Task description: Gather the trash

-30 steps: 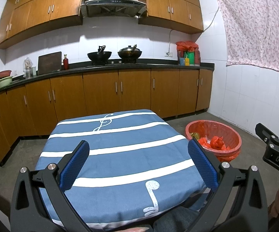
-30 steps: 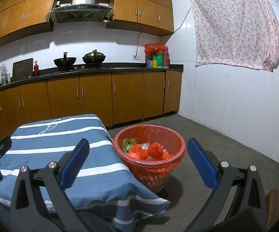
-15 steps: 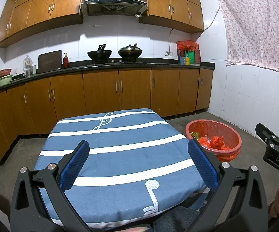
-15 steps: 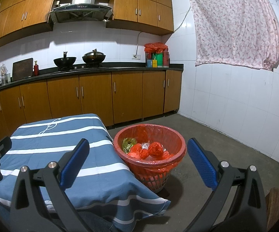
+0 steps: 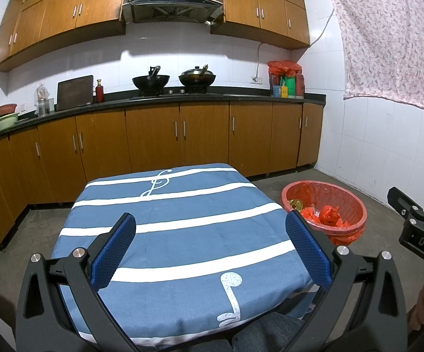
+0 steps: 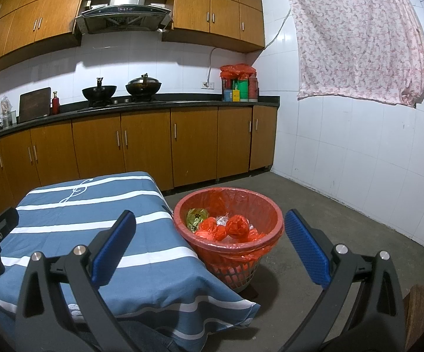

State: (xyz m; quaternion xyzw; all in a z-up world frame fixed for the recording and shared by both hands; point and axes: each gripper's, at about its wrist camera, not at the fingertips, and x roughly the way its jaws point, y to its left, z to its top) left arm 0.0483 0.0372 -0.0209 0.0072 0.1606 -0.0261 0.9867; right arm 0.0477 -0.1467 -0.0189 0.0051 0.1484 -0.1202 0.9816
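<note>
A red trash basket (image 6: 270, 214) lined with a red bag stands on the floor right of the table; it shows too in the left wrist view as the basket (image 5: 355, 205). Inside lie crumpled red bags (image 6: 236, 225) and a green-yellow wrapper (image 6: 195, 215). My left gripper (image 5: 210, 246) hovers open over the near half of the blue striped tablecloth (image 5: 182, 205), holding nothing. My right gripper (image 6: 209, 243) is open and empty, hanging in front of the basket. Part of the right gripper also shows in the left wrist view at the right edge.
Brown kitchen cabinets (image 5: 153, 138) with a dark counter run along the back wall, carrying two woks (image 5: 173, 79). A pink floral cloth (image 6: 358, 35) hangs on the white tiled right wall. Grey concrete floor (image 6: 329, 234) surrounds the basket. A hand (image 5: 423, 302) shows at lower right.
</note>
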